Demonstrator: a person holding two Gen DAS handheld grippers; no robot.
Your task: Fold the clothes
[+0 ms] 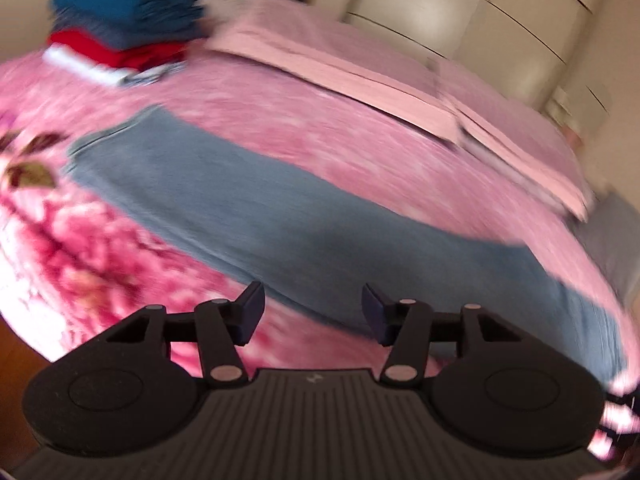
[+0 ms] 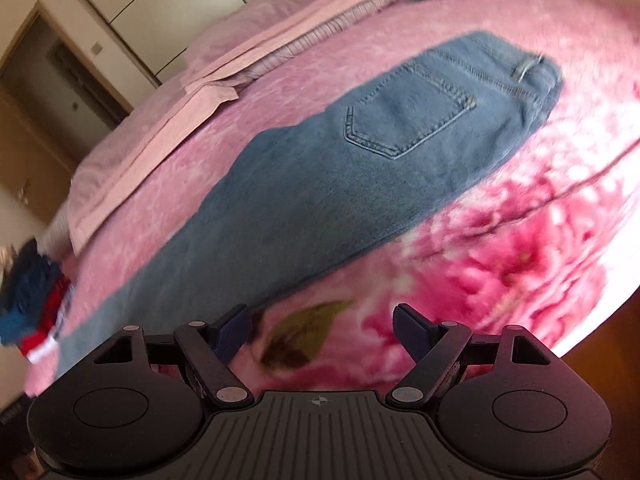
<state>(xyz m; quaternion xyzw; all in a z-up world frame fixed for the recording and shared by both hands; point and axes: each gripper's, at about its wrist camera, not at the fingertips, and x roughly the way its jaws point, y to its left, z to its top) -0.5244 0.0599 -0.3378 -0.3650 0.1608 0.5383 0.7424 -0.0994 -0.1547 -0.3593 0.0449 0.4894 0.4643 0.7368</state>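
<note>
Home bedroom, bed (image 1: pixel 280 120), pillows (image 1: pixel 360 68), wardrobe (image 1: pixel 500 8)

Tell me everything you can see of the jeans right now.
The jeans are light blue denim, lying flat as one long narrow strip, apparently folded lengthwise, on the pink floral bedspread. A stitched back pocket faces up, with the waistband and a belt loop at the far end. The leg end runs toward the stack of folded clothes. Neither claw touches them.
</note>
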